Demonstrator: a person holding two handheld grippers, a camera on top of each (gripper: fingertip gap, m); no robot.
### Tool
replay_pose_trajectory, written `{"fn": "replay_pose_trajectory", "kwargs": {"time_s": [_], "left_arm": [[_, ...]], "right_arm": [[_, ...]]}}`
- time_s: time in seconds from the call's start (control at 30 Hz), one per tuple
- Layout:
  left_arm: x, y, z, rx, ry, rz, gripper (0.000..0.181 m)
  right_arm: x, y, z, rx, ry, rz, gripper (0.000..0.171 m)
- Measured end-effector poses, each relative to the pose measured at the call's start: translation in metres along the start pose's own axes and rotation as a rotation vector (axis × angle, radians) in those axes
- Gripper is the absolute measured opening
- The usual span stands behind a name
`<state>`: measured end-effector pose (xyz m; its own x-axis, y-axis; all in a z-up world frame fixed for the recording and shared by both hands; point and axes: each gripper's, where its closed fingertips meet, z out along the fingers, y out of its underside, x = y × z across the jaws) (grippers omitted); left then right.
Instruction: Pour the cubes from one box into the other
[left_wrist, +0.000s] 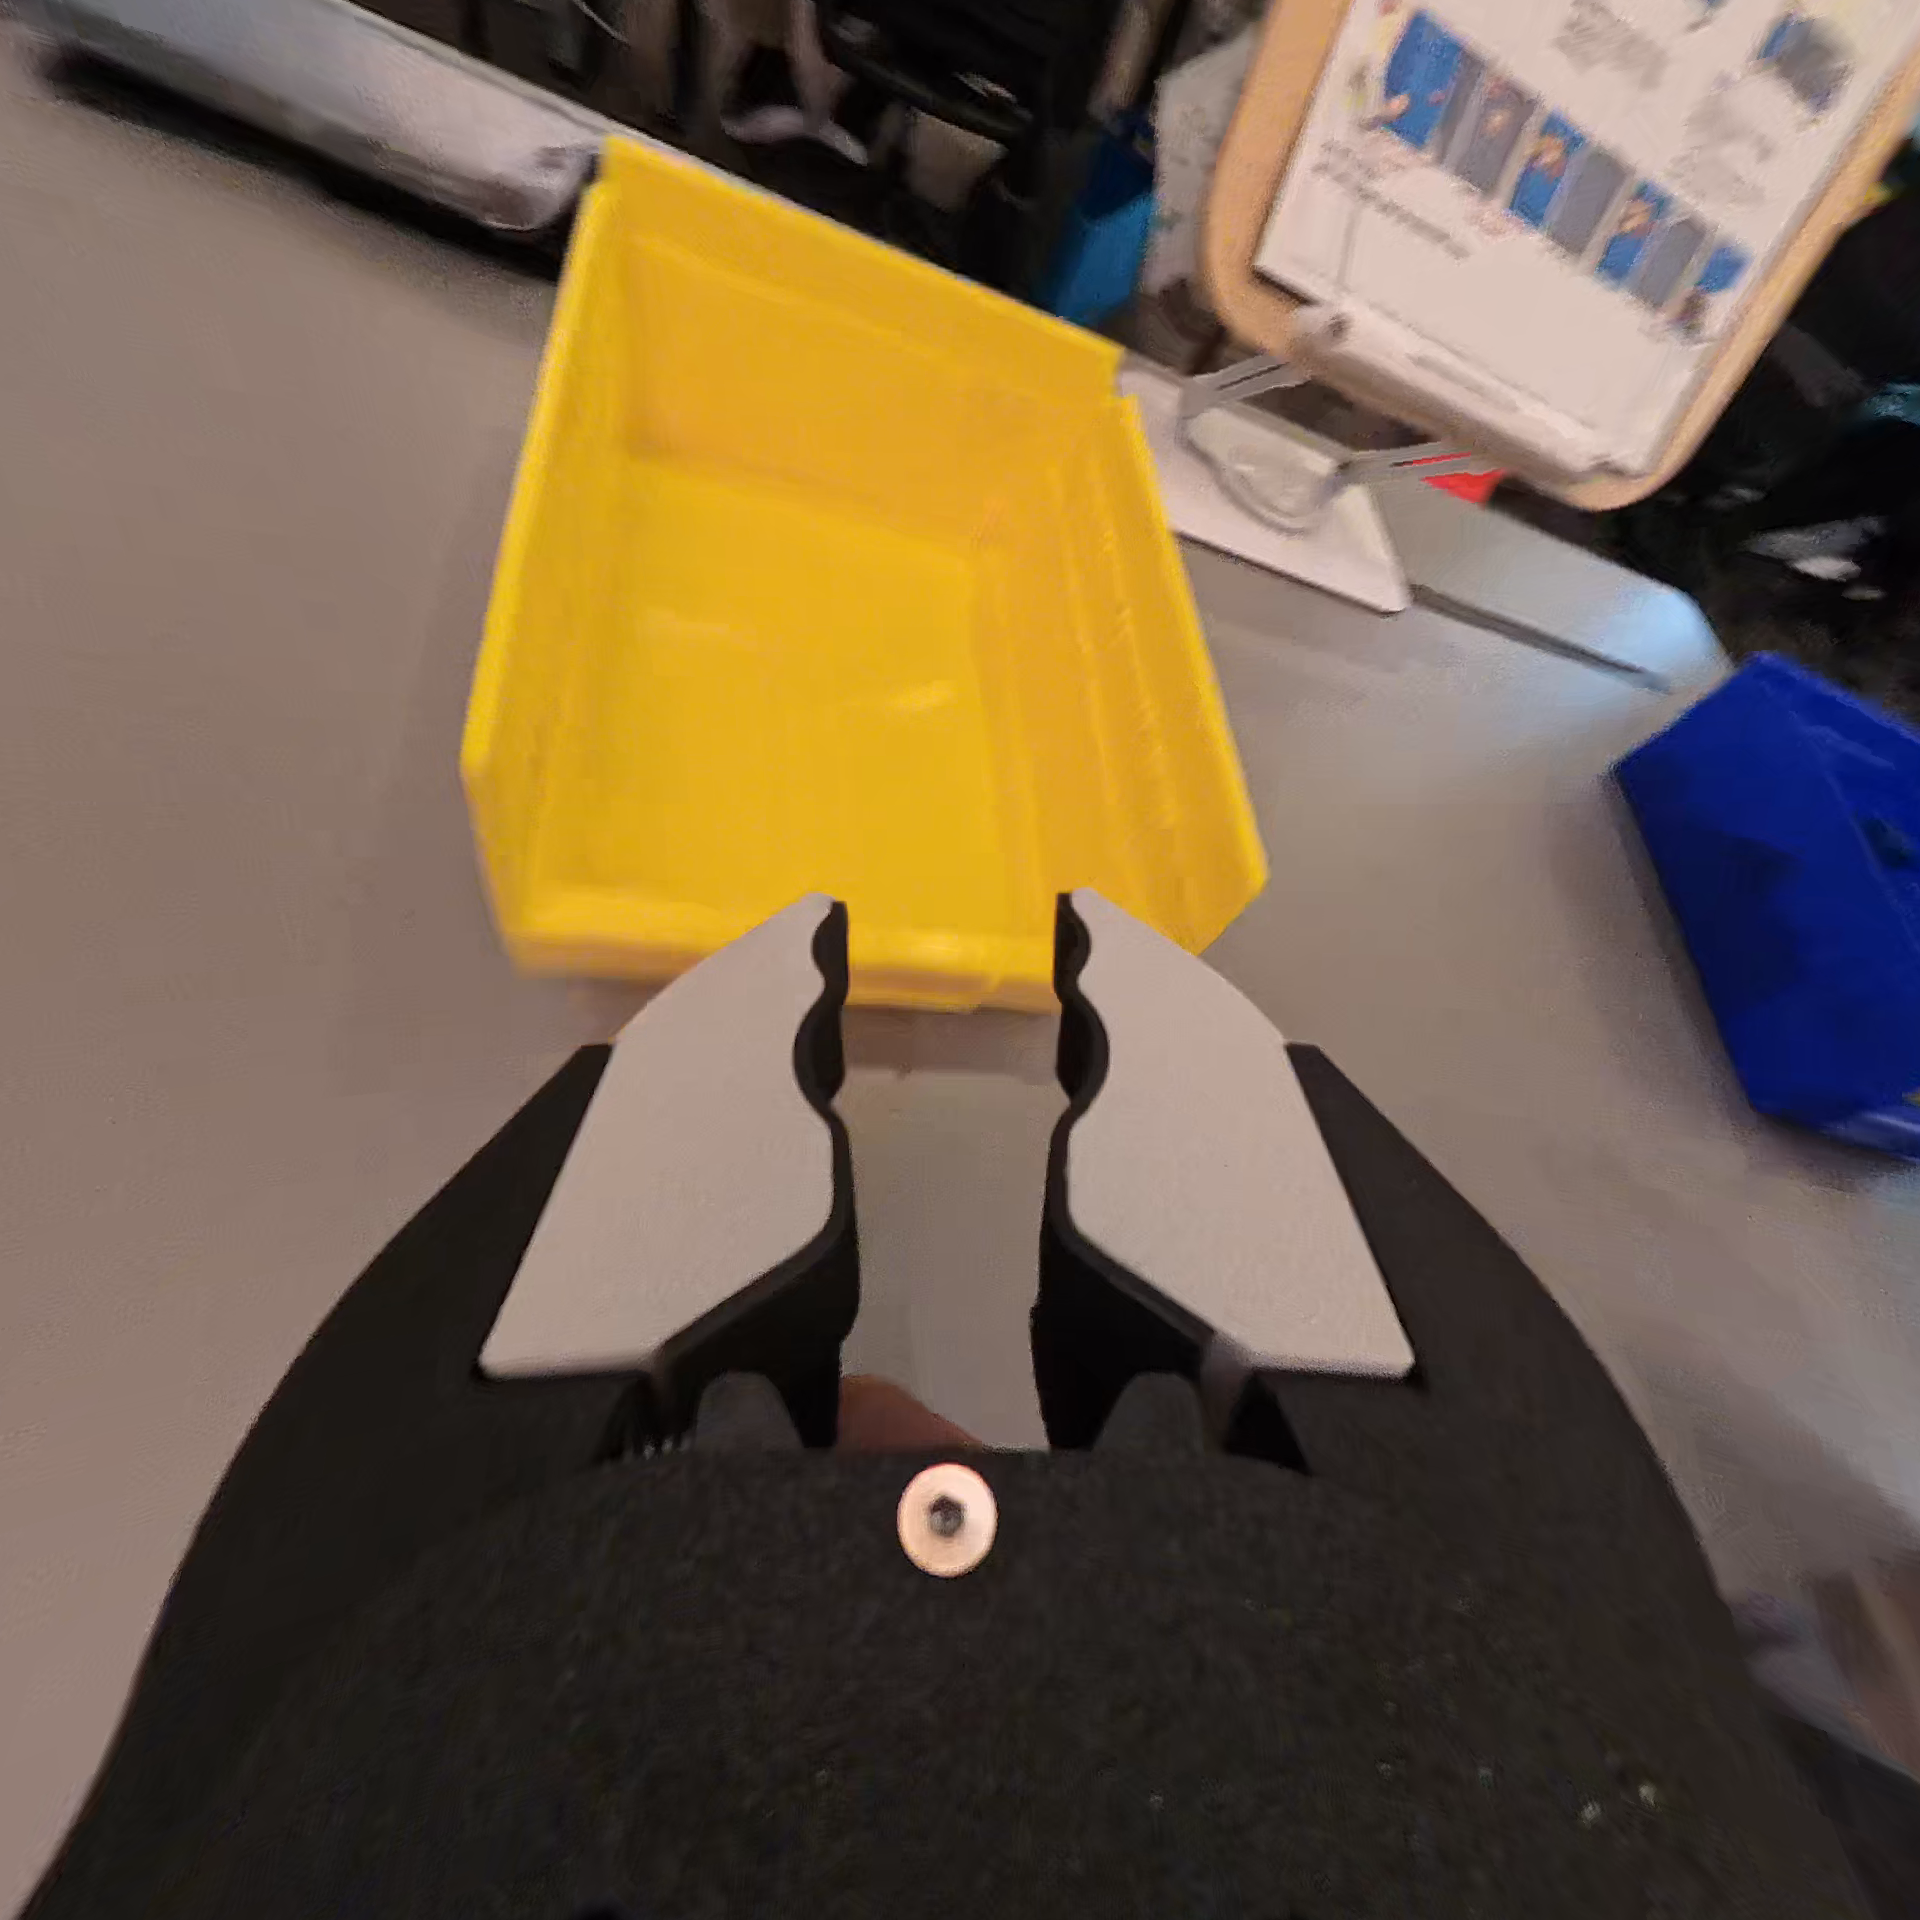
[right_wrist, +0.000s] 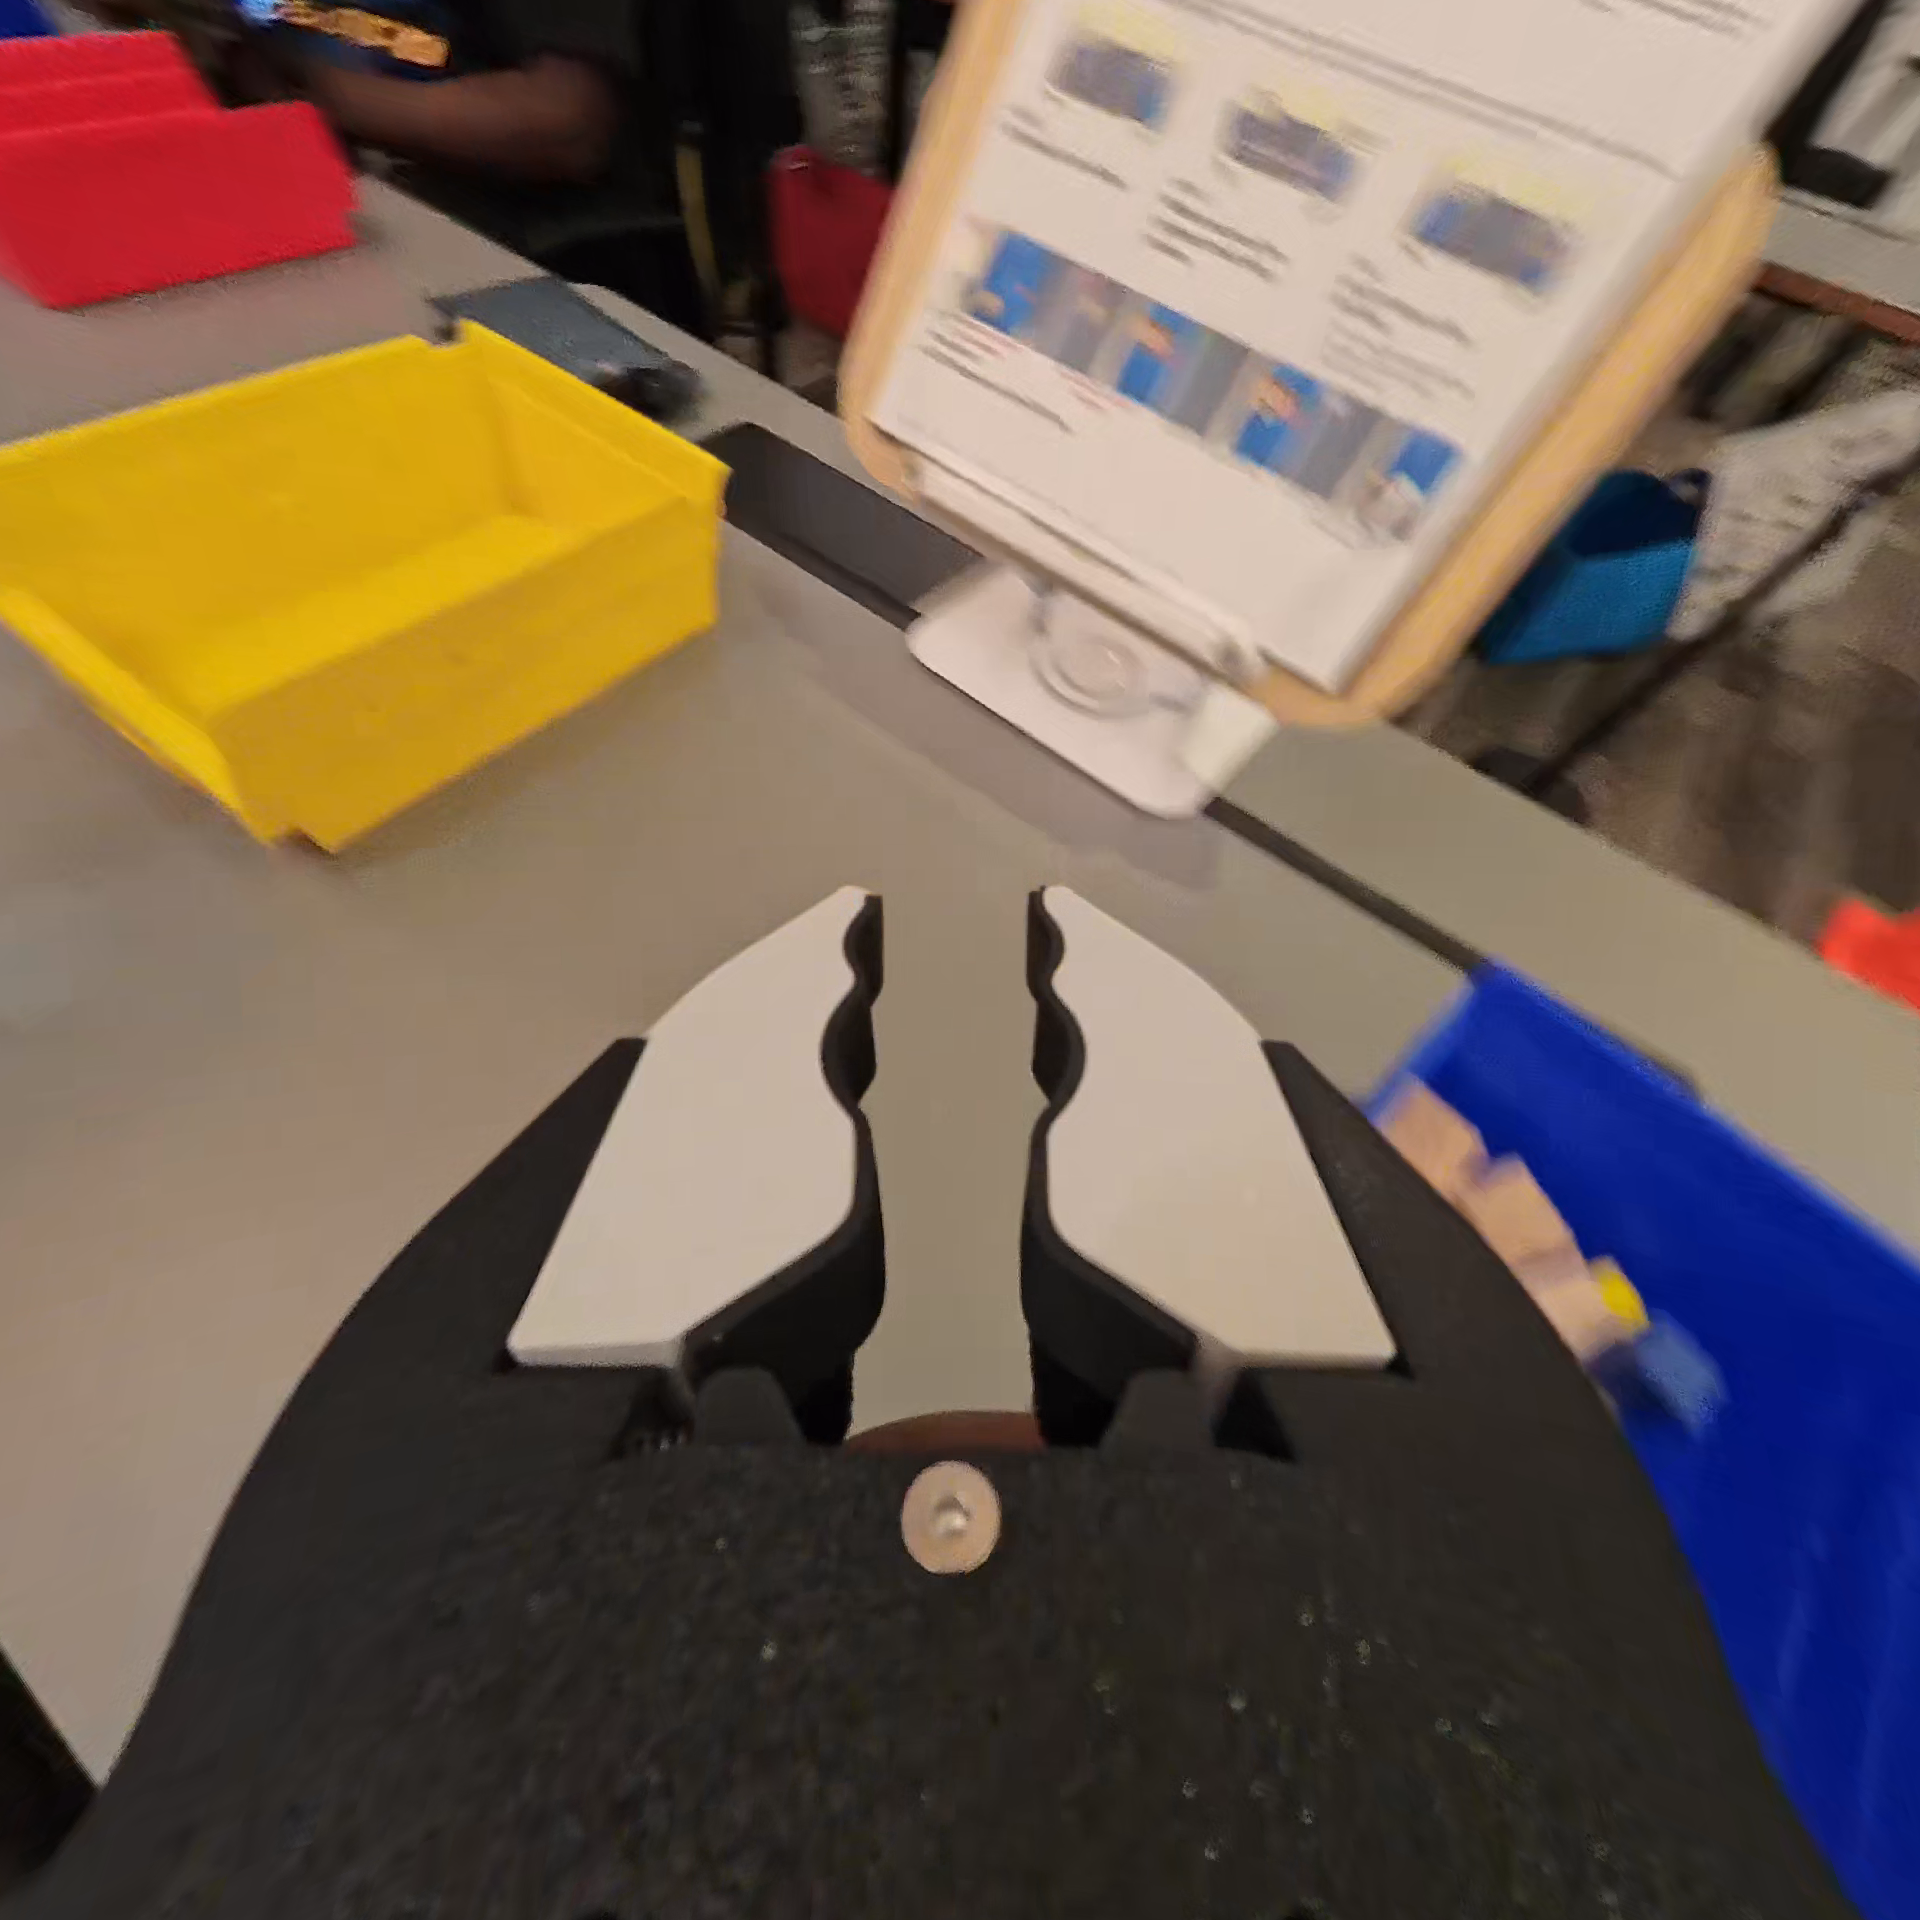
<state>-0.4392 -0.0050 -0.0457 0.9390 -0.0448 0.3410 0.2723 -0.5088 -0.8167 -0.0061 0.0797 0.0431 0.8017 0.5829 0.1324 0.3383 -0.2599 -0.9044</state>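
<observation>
An empty yellow box (left_wrist: 810, 623) stands on the grey table straight ahead in the left wrist view. My left gripper (left_wrist: 951, 914) is open and empty, its tips just above the box's near rim. A blue box (left_wrist: 1797, 894) stands to the right. In the right wrist view the yellow box (right_wrist: 353, 582) is at the far left and the blue box (right_wrist: 1714, 1299) is close on the right, holding several cubes (right_wrist: 1496, 1205), wooden, yellow and blue. My right gripper (right_wrist: 954, 914) is open and empty above bare table, left of the blue box.
A wooden board with a printed sheet (right_wrist: 1278, 301) leans on a white stand (right_wrist: 1091, 707) at the table's far edge. Red boxes (right_wrist: 156, 177) and a dark flat device (right_wrist: 561, 332) lie at the far left. A person sits behind the table.
</observation>
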Motion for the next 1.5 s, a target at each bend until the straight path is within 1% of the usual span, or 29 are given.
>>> {"fn": "replay_pose_trajectory", "kwargs": {"time_s": [0.07,0.1,0.17,0.23,0.27,0.33,0.43,0.53,0.6,0.77,1.13,1.3,1.37,1.4,1.5], "left_arm": [[0.0,0.031,-0.01,0.06,-0.061,0.034,0.037],[0.005,0.043,-0.012,0.104,-0.047,0.034,0.037],[0.012,0.061,-0.013,0.169,0.009,0.005,0.028],[0.01,0.066,-0.006,0.166,0.04,-0.027,0.028],[0.008,0.066,-0.004,0.156,0.037,-0.014,0.03],[0.003,0.062,-0.004,0.177,-0.017,0.036,0.035],[-0.001,0.065,-0.004,0.171,-0.115,0.13,0.035],[0.002,0.065,-0.004,0.186,-0.173,0.204,0.034],[0.007,0.064,-0.002,0.192,-0.164,0.216,0.034],[0.01,0.065,0.003,0.179,-0.113,0.147,0.034],[0.018,0.075,0.009,0.134,-0.134,0.239,0.034],[0.028,0.077,0.01,0.13,-0.117,0.269,0.035],[0.046,0.072,0.009,0.154,-0.098,0.282,0.035],[0.066,0.067,0.012,0.172,-0.06,0.293,0.035],[0.15,0.06,0.028,0.167,0.085,0.346,0.035]], "right_arm": [[0.026,0.057,-0.041,0.009,0.155,0.071,0.026],[0.035,0.087,-0.059,0.018,0.23,0.105,0.026],[0.044,0.147,-0.092,0.036,0.342,0.206,0.027],[0.047,0.202,-0.124,0.083,0.455,0.303,0.026],[0.05,0.219,-0.136,0.119,0.501,0.35,0.021],[0.057,0.234,-0.147,0.098,0.493,0.43,0.026],[0.078,0.235,-0.154,0.127,0.552,0.45,0.027],[0.083,0.237,-0.146,0.111,0.536,0.485,0.029],[0.083,0.238,-0.145,0.108,0.54,0.482,0.029],[0.081,0.243,-0.144,0.08,0.542,0.461,0.029],[0.076,0.245,-0.138,0.048,0.53,0.425,0.029],[0.078,0.245,-0.138,0.05,0.526,0.433,0.029],[0.083,0.245,-0.141,0.047,0.55,0.412,0.029],[0.091,0.243,-0.145,0.055,0.577,0.404,0.029],[0.113,0.22,-0.154,0.117,0.577,0.441,0.029]]}}
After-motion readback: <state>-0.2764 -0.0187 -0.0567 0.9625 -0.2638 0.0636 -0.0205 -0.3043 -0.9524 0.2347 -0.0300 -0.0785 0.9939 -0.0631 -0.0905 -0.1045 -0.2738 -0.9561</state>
